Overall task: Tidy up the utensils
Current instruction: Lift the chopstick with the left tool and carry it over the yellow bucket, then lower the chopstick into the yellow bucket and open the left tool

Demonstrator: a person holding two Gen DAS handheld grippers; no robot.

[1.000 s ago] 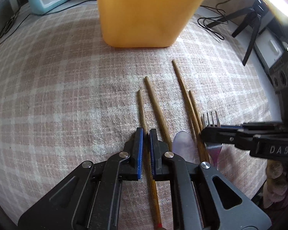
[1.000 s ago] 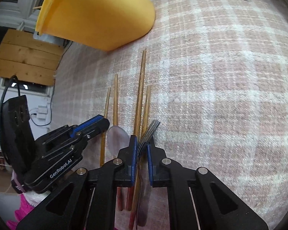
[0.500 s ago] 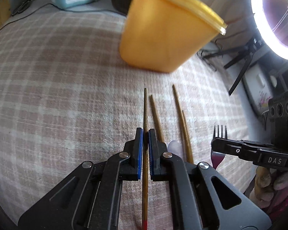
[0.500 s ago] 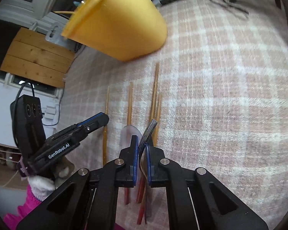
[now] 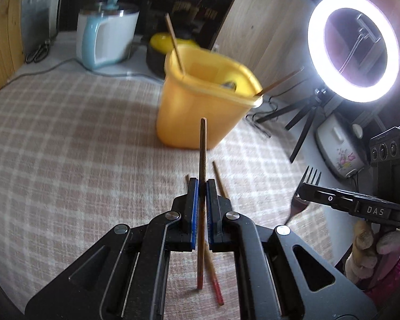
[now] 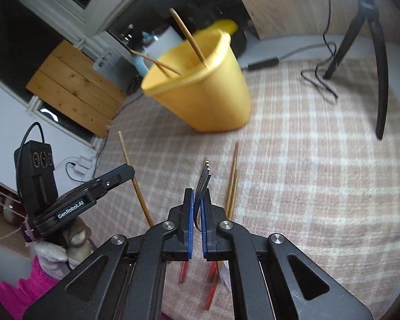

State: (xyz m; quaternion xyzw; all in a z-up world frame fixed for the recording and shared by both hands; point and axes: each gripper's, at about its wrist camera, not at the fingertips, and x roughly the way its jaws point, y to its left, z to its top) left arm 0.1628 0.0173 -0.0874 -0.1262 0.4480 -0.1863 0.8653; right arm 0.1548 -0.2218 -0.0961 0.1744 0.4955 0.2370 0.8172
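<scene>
My left gripper (image 5: 202,184) is shut on a wooden chopstick (image 5: 202,154) with a red end, held above the checked cloth and pointing at the yellow tub (image 5: 197,109). My right gripper (image 6: 197,194) is shut on a fork (image 6: 204,177), lifted above the cloth; the fork also shows in the left wrist view (image 5: 305,186). The tub (image 6: 208,98) holds a few chopsticks (image 6: 188,37) that lean out over its rim. More chopsticks (image 6: 233,176) lie on the cloth under and beside my grippers. In the right wrist view the left gripper (image 6: 120,174) holds its chopstick (image 6: 134,181).
A ring light (image 5: 353,44) on a black tripod (image 5: 298,122) stands at the back right with cables (image 6: 320,80) on the cloth. A blue and white appliance (image 5: 104,37) and a white floral cooker (image 5: 338,146) sit beyond the cloth's edge.
Both grippers have risen and tilted up from the cloth. The left one lifted its chopstick clear. The right one lifted the fork. The tub's open top has come into view.
</scene>
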